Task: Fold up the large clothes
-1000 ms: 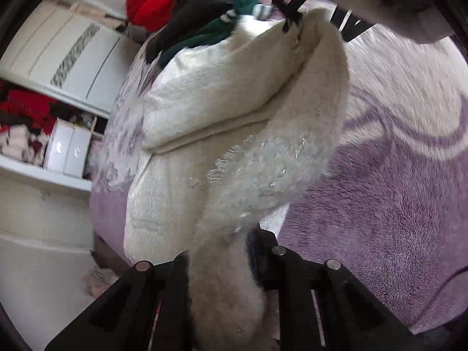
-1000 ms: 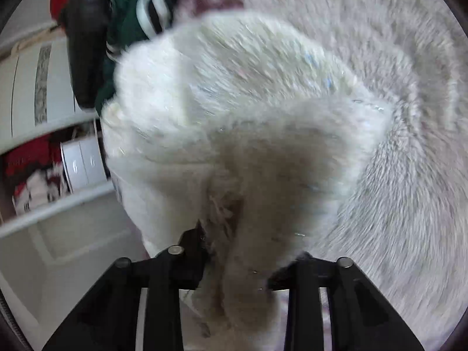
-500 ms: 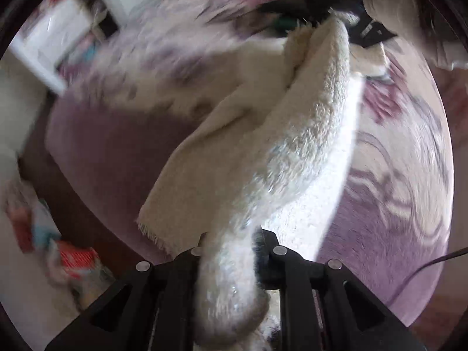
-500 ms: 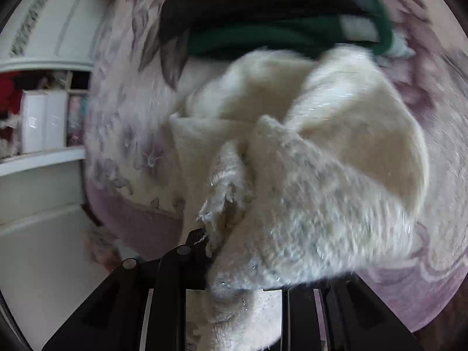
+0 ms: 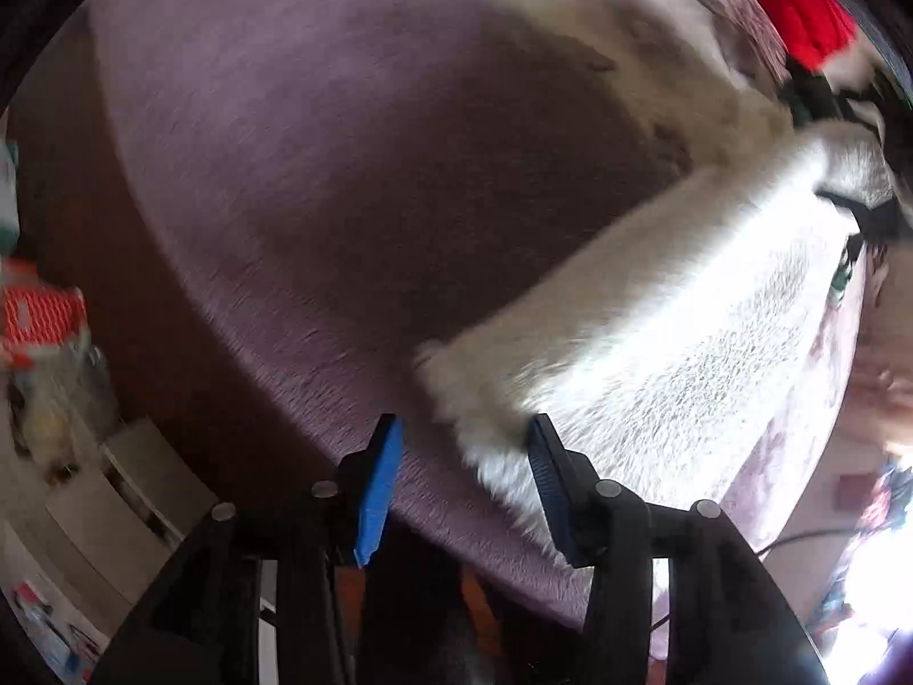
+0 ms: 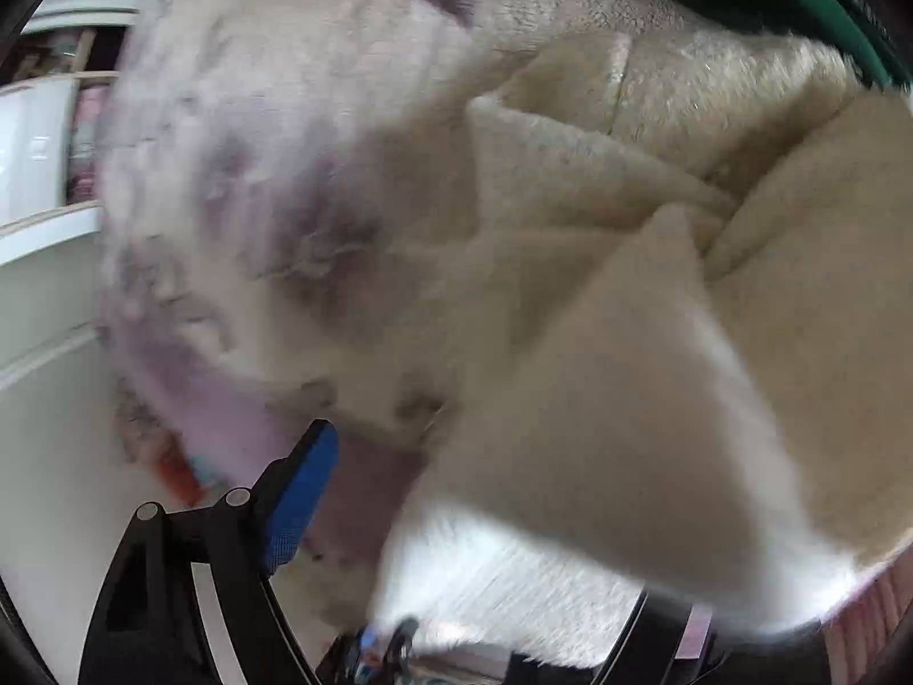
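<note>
- Purple plush bedspread [image 5: 354, 182] with a pale floral pattern fills most of the left wrist view, its edge dropping toward a dark floor at the left.
- White shelving [image 6: 40, 171] stands beyond the bed's edge in the right wrist view; both views are blurred.
- Left gripper [image 5: 462, 456] has its jaws spread wide, both blue pads [image 5: 379, 476] bare. A corner of the cream fleece garment [image 5: 656, 342] lies in the gap between them and brushes the right-hand pad, but nothing is pinched: the grip is released.
- From that corner the cream fleece garment stretches as a long band across the bedspread toward the upper right, where the black frame of the other tool shows against it.
- Right gripper [image 6: 485, 508] is also parted widely. Its left blue pad [image 6: 297, 502] stands free of cloth, while the other finger is hidden behind a thick fold of the garment hanging close to the lens, so I cannot tell whether that side touches it.
- In the right wrist view the garment lies bunched in several overlapping folds on the bedspread.
- Red clothing [image 5: 787, 5] lies at the far side of the bed, and a green garment [image 6: 799, 5] sits just beyond the cream folds.
</note>
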Tool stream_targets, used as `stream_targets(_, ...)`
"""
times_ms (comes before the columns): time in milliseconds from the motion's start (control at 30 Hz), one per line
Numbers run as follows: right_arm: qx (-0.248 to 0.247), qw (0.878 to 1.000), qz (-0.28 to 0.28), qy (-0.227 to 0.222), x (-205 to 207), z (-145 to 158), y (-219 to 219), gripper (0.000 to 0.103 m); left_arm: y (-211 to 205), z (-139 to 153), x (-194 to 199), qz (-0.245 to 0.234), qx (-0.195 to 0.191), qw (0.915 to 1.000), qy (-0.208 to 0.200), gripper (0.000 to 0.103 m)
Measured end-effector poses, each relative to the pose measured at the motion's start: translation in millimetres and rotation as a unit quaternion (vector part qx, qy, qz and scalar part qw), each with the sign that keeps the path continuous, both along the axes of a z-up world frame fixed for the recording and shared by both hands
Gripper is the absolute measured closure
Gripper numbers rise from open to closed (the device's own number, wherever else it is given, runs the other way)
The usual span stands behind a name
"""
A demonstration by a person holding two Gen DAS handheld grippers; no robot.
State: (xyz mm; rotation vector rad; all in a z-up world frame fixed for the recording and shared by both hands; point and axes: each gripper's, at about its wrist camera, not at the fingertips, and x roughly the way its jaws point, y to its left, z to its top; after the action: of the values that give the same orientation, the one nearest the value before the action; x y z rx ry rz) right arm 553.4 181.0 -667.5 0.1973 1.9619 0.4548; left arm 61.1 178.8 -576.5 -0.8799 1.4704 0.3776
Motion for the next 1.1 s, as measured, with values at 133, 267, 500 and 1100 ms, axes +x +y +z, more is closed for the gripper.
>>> stream_targets(133,0.026,0.999,-0.035,-0.013,-4,30,-61,0.015,5,10,-2,-0.012,0.03,0.9992,0.025,0.062)
stream_targets(267,0.009,0.991,-0.096,-0.089,3,49,-126,0.018,2,34,26,-0.039,0.064,0.9972,0.002,0.062)
stream_targets(500,0.021,0.992,-0.066,-0.103,59,-31,-88,0.068,-10,34,81,-0.045,0.071,0.9964,-0.009,0.062)
stream_targets(1100,0.053,0.986,-0.133,0.081,-174,-22,-278,0.031,-34,-3,100,-0.192,0.063,0.9775,0.06,0.062)
